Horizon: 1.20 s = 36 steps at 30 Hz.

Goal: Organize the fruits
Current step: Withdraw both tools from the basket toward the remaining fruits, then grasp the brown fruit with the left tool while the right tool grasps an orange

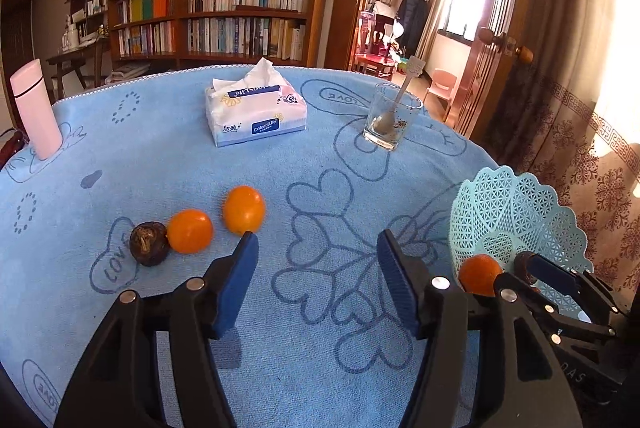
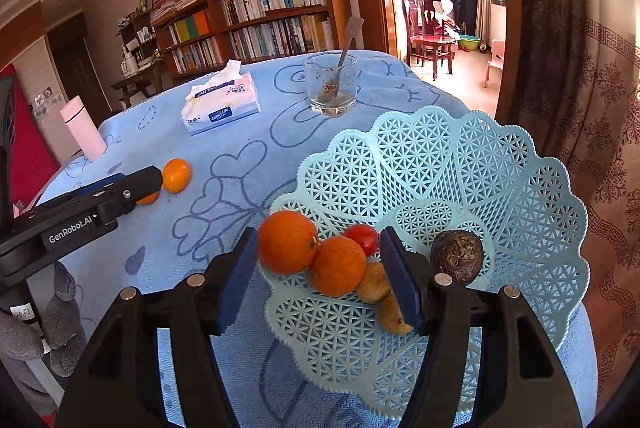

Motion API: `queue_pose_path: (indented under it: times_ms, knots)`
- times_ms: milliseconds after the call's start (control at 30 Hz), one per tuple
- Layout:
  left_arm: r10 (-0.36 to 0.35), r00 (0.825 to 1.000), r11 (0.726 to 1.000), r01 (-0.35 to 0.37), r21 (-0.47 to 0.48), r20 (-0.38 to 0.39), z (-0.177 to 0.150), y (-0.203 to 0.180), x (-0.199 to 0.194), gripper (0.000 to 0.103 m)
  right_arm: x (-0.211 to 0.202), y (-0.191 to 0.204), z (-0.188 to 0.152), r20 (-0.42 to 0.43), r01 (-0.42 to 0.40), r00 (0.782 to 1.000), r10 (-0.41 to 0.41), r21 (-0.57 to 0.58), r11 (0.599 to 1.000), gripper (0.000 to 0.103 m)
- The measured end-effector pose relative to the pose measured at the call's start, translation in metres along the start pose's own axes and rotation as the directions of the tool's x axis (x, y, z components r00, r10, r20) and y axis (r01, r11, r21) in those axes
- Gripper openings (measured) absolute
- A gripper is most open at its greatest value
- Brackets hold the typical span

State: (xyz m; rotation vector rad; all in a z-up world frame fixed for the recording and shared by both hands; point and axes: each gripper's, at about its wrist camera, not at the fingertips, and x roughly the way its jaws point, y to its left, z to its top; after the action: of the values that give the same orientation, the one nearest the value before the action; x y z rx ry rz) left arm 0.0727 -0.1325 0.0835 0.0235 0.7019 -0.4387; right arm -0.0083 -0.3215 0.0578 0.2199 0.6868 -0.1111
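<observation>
My left gripper point(image 1: 318, 248) hangs with jaws apart and empty near two loose oranges point(image 1: 190, 231) and a dark wrinkled fruit point(image 1: 149, 243) on the blue cloth. My right gripper point(image 2: 316, 246), likewise empty, straddles fruit in the pale-blue lattice plastic basket point(image 2: 500, 187); closing there could nudge the piled oranges over its rim.

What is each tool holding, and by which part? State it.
Nothing is held. The left tool stands open over bare cloth; the right tool stands open over the basket, its pads not pressing any fruit.
</observation>
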Motion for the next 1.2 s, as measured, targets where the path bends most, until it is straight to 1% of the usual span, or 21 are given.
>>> queue_pose_path:
  times_ms: [67, 100, 167, 200, 267, 333, 467, 633, 767, 867, 1033, 1200]
  knots:
    - [0.028, 1.000, 1.000, -0.028, -0.007, 0.003, -0.001, 0.010, -0.002, 0.062, 0.004, -0.008, 0.003, -0.002, 0.009, 1.000, -0.009, 0.036, 0.999, 0.068]
    - [0.041, 0.999, 0.999, -0.041, -0.011, 0.004, -0.002, 0.015, -0.002, 0.062, 0.004, -0.012, 0.005, 0.006, 0.036, 0.999, -0.037, 0.055, 0.998, 0.069]
    - [0.068, 0.998, 0.997, -0.068, -0.022, 0.006, -0.004, 0.026, -0.003, 0.062, 0.002, -0.022, 0.009, 0.023, 0.158, 0.987, -0.160, 0.089, 0.984, 0.069]
    - [0.084, 0.996, 0.996, -0.084, -0.028, 0.006, -0.005, 0.032, -0.004, 0.062, 0.001, -0.029, 0.010, 0.027, 0.185, 0.982, -0.189, 0.117, 0.976, 0.069]
    - [0.115, 0.993, 0.993, -0.114, -0.042, 0.002, -0.007, 0.046, -0.004, 0.062, -0.002, -0.040, 0.010, 0.031, 0.190, 0.980, -0.198, 0.171, 0.967, 0.069]
    - [0.139, 0.990, 0.988, -0.139, -0.061, -0.004, -0.008, 0.059, -0.003, 0.062, -0.007, -0.041, 0.010, 0.045, 0.188, 0.979, -0.198, 0.172, 0.967, 0.069]
    - [0.185, 0.983, 0.978, -0.186, -0.094, -0.022, -0.011, 0.083, -0.001, 0.062, -0.015, -0.033, 0.009, 0.069, 0.150, 0.984, -0.161, 0.150, 0.977, 0.069]
    - [0.223, 0.974, 0.969, -0.226, -0.103, -0.046, -0.015, 0.101, 0.003, 0.062, -0.022, -0.010, 0.011, 0.093, 0.089, 0.991, -0.099, 0.109, 0.990, 0.069]
    - [0.243, 0.968, 0.963, -0.249, -0.099, -0.066, -0.017, 0.110, 0.009, 0.062, -0.025, 0.009, 0.011, 0.100, 0.046, 0.994, -0.053, 0.070, 0.996, 0.070]
    - [0.258, 0.962, 0.961, -0.265, -0.075, -0.087, -0.016, 0.113, 0.018, 0.062, -0.025, 0.023, 0.011, 0.096, 0.020, 0.995, -0.024, 0.037, 0.999, 0.070]
    - [0.256, 0.960, 0.963, -0.263, -0.054, -0.113, -0.014, 0.116, 0.032, 0.061, -0.023, 0.046, 0.008, 0.083, -0.021, 0.996, 0.023, -0.027, 0.999, 0.070]
    - [0.246, 0.962, 0.967, -0.252, -0.037, -0.116, -0.008, 0.114, 0.044, 0.061, -0.016, 0.067, 0.005, 0.054, -0.057, 0.997, 0.063, -0.092, 0.994, 0.070]
